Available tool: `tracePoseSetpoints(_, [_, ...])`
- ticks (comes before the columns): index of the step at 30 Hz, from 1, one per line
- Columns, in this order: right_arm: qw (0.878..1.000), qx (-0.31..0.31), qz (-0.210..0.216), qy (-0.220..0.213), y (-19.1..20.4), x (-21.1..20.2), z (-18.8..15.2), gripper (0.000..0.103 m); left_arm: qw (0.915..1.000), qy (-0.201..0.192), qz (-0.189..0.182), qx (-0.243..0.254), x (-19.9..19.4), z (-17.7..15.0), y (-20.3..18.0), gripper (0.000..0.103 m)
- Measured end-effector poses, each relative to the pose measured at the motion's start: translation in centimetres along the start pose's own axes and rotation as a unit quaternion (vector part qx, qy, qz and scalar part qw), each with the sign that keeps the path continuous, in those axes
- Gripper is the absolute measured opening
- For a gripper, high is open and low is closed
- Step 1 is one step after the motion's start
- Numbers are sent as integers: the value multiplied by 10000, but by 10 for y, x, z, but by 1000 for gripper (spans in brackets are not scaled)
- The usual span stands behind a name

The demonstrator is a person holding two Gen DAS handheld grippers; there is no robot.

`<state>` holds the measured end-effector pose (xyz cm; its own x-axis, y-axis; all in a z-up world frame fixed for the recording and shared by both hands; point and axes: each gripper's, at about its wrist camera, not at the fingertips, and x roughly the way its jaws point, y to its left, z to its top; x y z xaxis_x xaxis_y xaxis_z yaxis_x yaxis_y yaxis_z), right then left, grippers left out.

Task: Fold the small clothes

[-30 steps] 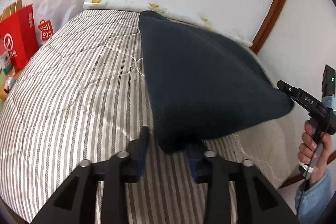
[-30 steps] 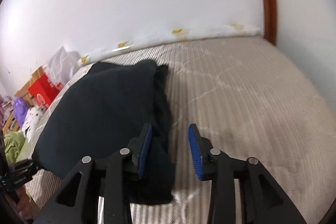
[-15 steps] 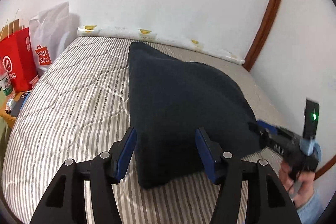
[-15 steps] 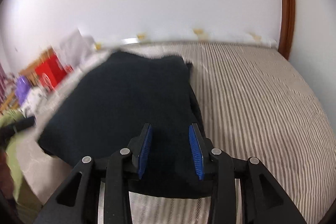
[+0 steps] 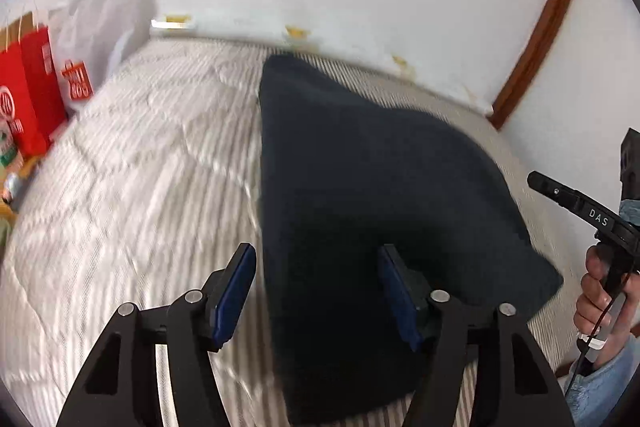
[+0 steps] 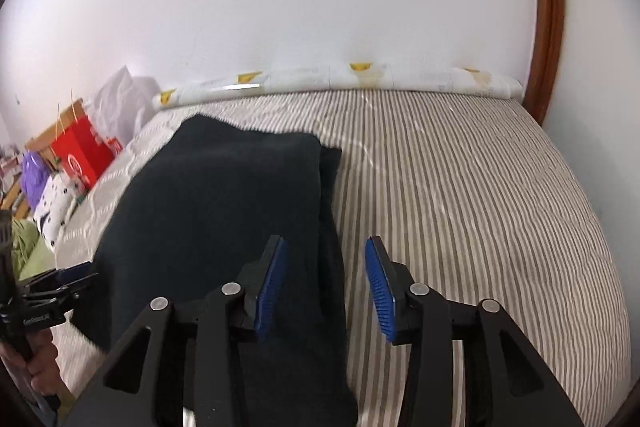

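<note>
On mattress (image 6: 460, 187), left of centre — dark garment (image 5: 380, 187) folded, released | left gripper (image 5: 316, 291), right gripper (image 6: 326, 283) jaws opening, nothing clamped | next: regrip near edge — fold again

Left gripper (image 5: 316, 291): was closed on the near corner of the dark garment (image 5: 360, 187) at lower centre of its view, now let go, jaws opening, pads clear of the cloth, which shows below and between them. Right gripper (image 6: 326, 283): jaws narrowed midway, now opening, pulled back; garment edge under the left pad, striped bed (image 6: 480, 195) under the right. Garment no longer lifted into a peak, now lying flatter.
</note>
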<state>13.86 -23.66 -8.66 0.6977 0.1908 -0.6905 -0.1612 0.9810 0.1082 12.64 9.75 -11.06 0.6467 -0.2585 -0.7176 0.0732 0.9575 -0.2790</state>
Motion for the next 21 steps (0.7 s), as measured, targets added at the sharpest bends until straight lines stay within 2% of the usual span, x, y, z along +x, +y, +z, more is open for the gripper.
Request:
tracePoseSetpoints(2, [9999,55,94,7,-2,11,17,49,9999,-74,-48,-59,4,15,4,60])
tracePoseSetpoints(8, [9984,310,328,326,2,61,53,50,9998,-86,-119,-143,31,56,14,60])
tracePoseSetpoints(18, [9935,553,310,942,13,146,79,50,9995,153,-273,21,80,86,15,60])
tracePoseSetpoints(19, [9920,614,326,1058,13,157,81,49,9994,165,-302,23,85,87,15,60])
tracePoseSetpoints(21, [9908,655,397,1119,16,167,85,34,9995,199,-258,7,96,90,13,61])
